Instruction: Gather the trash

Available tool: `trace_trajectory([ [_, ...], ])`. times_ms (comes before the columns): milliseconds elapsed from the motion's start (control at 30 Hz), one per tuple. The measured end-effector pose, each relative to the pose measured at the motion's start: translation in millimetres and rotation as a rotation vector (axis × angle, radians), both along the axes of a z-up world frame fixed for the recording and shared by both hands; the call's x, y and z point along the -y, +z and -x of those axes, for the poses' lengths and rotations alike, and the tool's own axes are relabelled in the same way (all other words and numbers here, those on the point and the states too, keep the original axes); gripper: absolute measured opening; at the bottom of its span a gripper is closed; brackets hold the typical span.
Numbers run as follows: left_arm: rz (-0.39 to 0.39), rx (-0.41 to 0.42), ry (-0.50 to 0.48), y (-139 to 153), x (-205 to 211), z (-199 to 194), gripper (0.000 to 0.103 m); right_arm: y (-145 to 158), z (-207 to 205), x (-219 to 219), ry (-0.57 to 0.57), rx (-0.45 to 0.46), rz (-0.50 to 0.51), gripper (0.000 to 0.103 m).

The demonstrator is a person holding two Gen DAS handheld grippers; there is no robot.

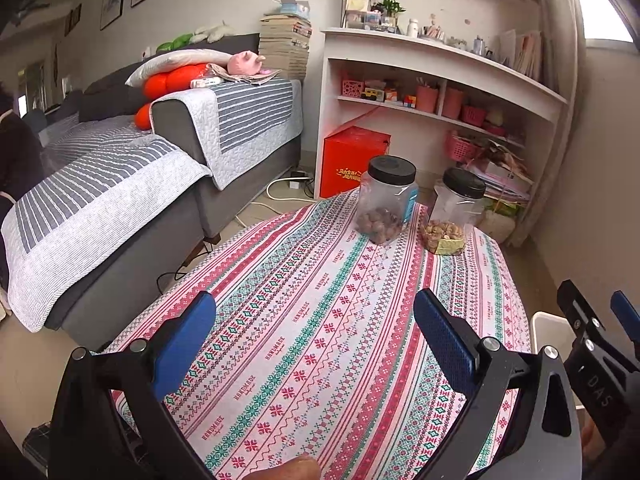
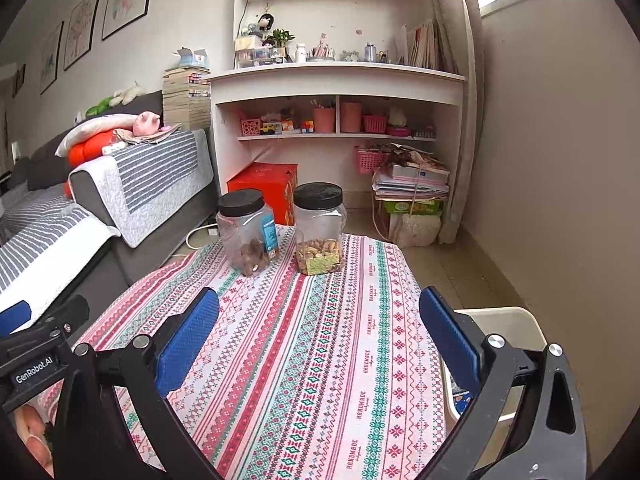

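- Bench w/ pink-and-green patterned cloth (image 2: 320,360): no trash visible on it.
- White plastic bin (image 2: 504,320) just beside bench's right edge.
- Two clear plastic jars w/ black lids (image 2: 280,232), nuts inside, at far end.
- Left gripper (image 1: 314,340), right gripper (image 2: 318,336): jaws spread, holding nothing, above cloth.
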State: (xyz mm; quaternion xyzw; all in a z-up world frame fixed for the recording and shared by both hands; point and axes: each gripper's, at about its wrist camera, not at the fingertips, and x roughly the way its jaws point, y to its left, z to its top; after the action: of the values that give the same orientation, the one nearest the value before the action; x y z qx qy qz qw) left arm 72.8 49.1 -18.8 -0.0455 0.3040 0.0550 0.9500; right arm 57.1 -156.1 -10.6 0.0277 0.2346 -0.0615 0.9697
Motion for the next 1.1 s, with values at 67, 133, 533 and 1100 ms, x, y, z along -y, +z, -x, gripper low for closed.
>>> trace_trajectory([
  [67,-0.004,-0.001,-0.005,0.3,2.7,-0.9,0.096,-1.7,-0.4,4.7,-0.007,-0.01,-0.012,0.096],
  [133,-0.008,-0.001,-0.013,0.9,5.9,-1.2,0.096,-2.3,-0.3,8.8,-0.011,-0.015,-0.021,0.096],
  [533,-0.034,0.017,-0.056,9.3,26.2,0.2,0.096,-1.3,3.9,19.6,-0.027,-0.013,-0.029,0.096],
  [1100,-0.041,0.011,-0.082,14.0,39.5,-2.4,0.096,3.3,13.6,30.0,-0.054,0.014,-0.045,0.096],
])
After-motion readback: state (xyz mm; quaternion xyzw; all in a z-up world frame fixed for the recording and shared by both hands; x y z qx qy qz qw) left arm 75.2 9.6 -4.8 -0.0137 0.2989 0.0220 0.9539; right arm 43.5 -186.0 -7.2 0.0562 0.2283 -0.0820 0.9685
